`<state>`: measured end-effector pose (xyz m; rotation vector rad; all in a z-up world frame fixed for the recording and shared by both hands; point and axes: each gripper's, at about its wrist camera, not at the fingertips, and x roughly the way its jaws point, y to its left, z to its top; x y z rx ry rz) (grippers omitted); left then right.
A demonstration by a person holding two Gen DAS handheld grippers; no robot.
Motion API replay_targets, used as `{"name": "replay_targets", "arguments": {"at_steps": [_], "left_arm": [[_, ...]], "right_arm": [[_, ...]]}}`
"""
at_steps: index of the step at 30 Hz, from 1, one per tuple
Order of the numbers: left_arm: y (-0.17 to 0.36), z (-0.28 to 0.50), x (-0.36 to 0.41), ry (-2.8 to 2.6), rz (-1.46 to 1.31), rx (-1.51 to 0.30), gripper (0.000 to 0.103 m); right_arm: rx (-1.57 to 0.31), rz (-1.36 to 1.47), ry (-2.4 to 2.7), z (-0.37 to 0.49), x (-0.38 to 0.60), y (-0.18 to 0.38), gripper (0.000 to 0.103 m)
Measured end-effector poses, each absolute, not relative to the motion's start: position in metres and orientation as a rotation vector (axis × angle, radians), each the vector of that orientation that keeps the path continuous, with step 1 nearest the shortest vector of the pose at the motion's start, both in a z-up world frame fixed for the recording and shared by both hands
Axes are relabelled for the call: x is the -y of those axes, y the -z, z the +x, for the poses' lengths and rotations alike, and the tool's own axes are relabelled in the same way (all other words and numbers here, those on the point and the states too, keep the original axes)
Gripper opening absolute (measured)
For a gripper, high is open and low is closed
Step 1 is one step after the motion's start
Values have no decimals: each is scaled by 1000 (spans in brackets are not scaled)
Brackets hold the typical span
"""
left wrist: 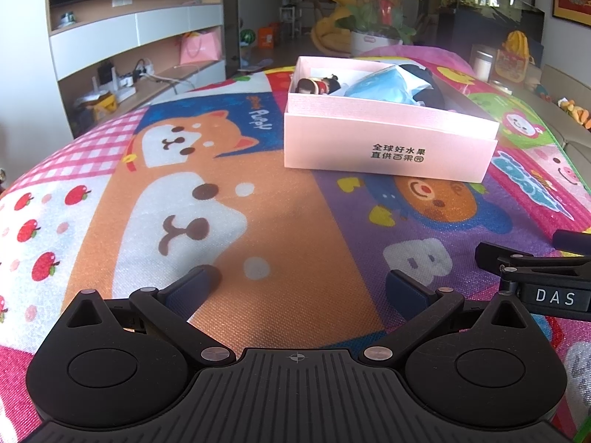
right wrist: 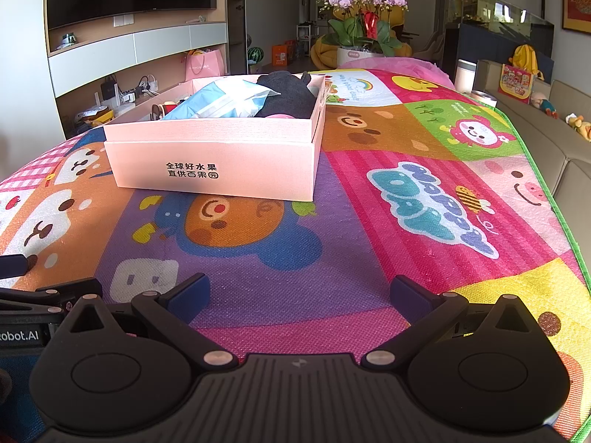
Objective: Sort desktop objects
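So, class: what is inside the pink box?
The pink box holds a blue packet, a black cloth and a small figure. Anything beneath them is hidden.

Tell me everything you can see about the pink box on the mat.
The pink box is a shallow rectangular box, apparently cardboard, open-topped, with an upper tray nested in a slightly wider base. Two lines of black Chinese characters are printed on its near wall. It sits flat on the cartoon play mat, ahead of both tongs, which do not touch it. Inside lie a blue-and-white plastic packet, a dark fabric item and a small figurine.
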<state>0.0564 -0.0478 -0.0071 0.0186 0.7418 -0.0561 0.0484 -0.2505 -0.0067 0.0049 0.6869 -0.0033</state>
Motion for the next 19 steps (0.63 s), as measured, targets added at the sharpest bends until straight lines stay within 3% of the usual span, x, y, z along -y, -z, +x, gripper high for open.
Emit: {"name": "replay_targets", "arguments": {"at_steps": [19], "left_arm": [[9,57,47,54,5,-747,103]], "right_arm": [[-687,5,3,48,250,7,103]]}}
